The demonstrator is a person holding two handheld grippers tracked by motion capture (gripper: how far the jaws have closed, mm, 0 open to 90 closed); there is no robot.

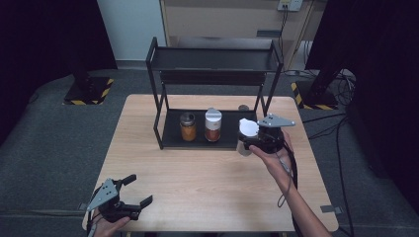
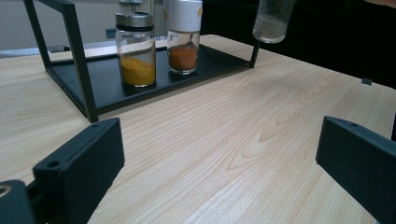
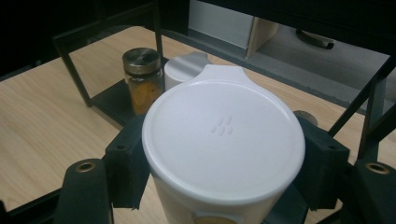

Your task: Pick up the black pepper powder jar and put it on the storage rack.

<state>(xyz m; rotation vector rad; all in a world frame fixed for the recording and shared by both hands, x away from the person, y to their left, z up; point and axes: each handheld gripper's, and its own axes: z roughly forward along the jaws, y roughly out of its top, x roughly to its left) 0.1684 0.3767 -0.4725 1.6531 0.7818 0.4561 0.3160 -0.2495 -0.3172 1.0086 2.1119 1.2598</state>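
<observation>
My right gripper [image 1: 249, 140] is shut on a white-lidded jar [image 1: 246, 134], held above the table just right of the black rack [image 1: 165, 143]. In the right gripper view the jar's white lid [image 3: 224, 140] sits between the two black jaws. Its clear bottom [image 2: 272, 23] hangs in the air in the left gripper view. On the rack's lower shelf stand a metal-lidded jar of yellow powder [image 1: 188, 126] and a white-capped jar of orange-red powder [image 1: 213, 125]. My left gripper [image 1: 137, 190] rests open over the table's front left corner, nothing between its jaws.
The rack has an upper shelf [image 1: 212, 59] on black posts. A small round dark object [image 1: 243, 107] lies on the wooden table [image 1: 207, 182] behind the rack's right post. Dark stands and cables sit on the floor around the table.
</observation>
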